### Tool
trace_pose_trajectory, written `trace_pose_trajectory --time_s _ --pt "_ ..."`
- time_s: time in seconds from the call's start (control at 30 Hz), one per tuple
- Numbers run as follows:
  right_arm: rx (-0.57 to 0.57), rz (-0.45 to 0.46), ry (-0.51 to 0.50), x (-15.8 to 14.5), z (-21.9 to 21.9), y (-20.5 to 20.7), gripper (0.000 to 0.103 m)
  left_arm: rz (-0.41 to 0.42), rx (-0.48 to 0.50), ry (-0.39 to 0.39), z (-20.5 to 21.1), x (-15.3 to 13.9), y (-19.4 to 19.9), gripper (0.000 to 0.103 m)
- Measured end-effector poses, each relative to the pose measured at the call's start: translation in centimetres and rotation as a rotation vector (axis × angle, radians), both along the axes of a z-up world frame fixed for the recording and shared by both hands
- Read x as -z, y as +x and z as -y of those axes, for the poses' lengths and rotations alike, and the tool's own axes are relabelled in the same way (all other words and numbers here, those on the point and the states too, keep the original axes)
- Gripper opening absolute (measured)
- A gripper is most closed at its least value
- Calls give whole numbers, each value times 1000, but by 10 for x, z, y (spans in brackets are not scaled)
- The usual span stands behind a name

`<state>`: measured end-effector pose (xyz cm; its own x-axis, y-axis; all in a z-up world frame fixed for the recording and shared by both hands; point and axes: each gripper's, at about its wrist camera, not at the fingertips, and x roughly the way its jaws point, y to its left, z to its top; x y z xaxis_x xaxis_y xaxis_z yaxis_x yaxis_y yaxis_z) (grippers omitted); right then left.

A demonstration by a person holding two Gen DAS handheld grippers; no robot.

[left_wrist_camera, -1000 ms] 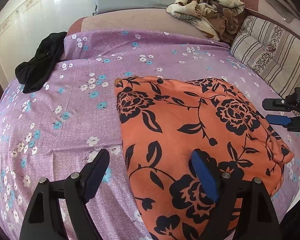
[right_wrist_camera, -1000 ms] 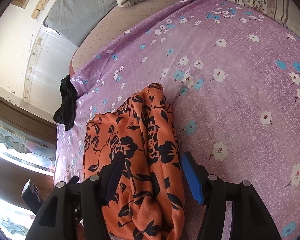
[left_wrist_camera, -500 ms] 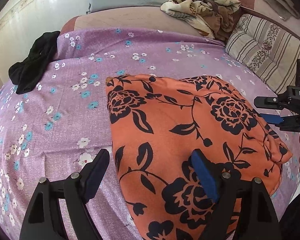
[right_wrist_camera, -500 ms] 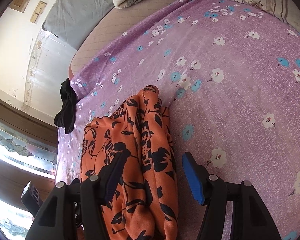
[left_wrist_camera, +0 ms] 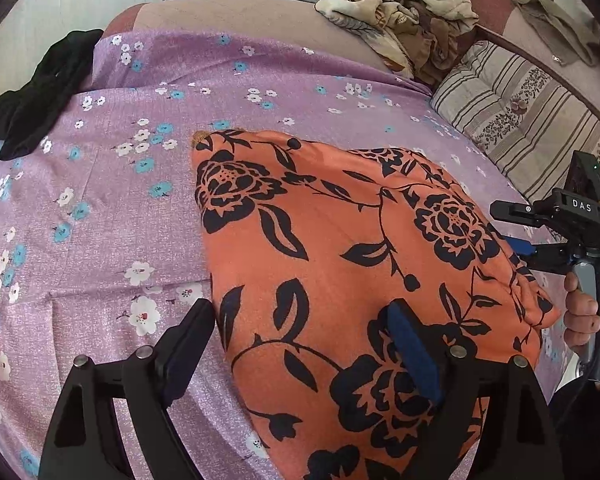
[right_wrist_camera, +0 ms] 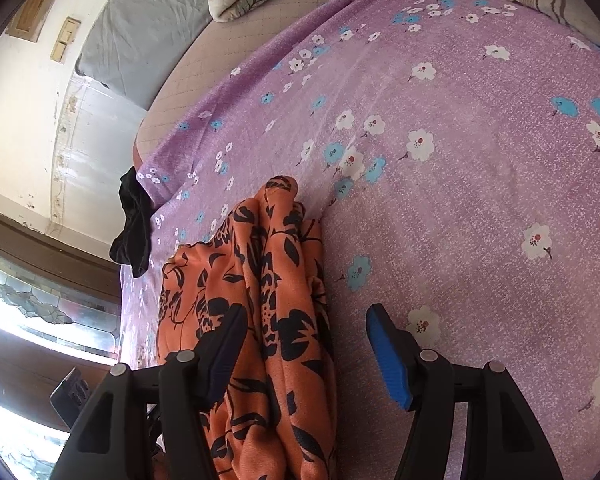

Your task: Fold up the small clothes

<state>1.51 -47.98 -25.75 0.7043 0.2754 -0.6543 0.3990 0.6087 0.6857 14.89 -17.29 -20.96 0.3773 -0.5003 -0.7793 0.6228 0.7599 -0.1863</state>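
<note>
An orange garment with black flowers (left_wrist_camera: pixel 340 248) lies folded flat on the purple flowered bedsheet (left_wrist_camera: pixel 100 220). My left gripper (left_wrist_camera: pixel 300 344) is open at the garment's near edge; its left finger is over the sheet, its right finger over the cloth. My right gripper (right_wrist_camera: pixel 304 344) is open and straddles the garment's layered right edge (right_wrist_camera: pixel 284 280), seen edge-on in the right wrist view. The right gripper also shows in the left wrist view (left_wrist_camera: pixel 548 224), at the garment's right side, held by a hand.
A black garment (left_wrist_camera: pixel 36 96) lies at the sheet's far left edge, also in the right wrist view (right_wrist_camera: pixel 134 224). A beige patterned heap of clothes (left_wrist_camera: pixel 404 12) and a striped cushion (left_wrist_camera: pixel 532 120) lie at the back right. A grey pillow (right_wrist_camera: pixel 140 32) leans on the wall.
Both grippers have edged a little nearer to the garment. Both stay open. The garment has not moved.
</note>
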Motion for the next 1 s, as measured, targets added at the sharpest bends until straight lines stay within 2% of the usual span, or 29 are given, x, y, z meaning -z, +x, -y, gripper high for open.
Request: trace_pose_trajectory --time_s 0.13,0.23,0.3,0.37,0.43,0.53,0.83,1.0 --pt "25 6 21 4 10 -5 66 6 -5 -3 3 2 0 90" --pt "19 141 -37 -21 6 -14 67 9 -13 2 6 4 2 92" --pt "-5 238 -98 -43 -8 -17 62 12 -19 6 8 4 2 93" --pt "-86 273 -148 -59 -28 -10 44 19 -21 13 9 4 2 93" --pt "-151 245 -201 -64 -52 -1 42 33 -18 22 9 4 0 93" --pt "-203 180 -225 -57 -71 10 42 46 -17 35 9 2 -3 93" --pt "-194 3 -154 -24 -79 31 43 75 -17 61 10 0 -9 93" --pt "-185 -11 -148 -23 -79 33 43 82 -14 64 10 0 -9 93"
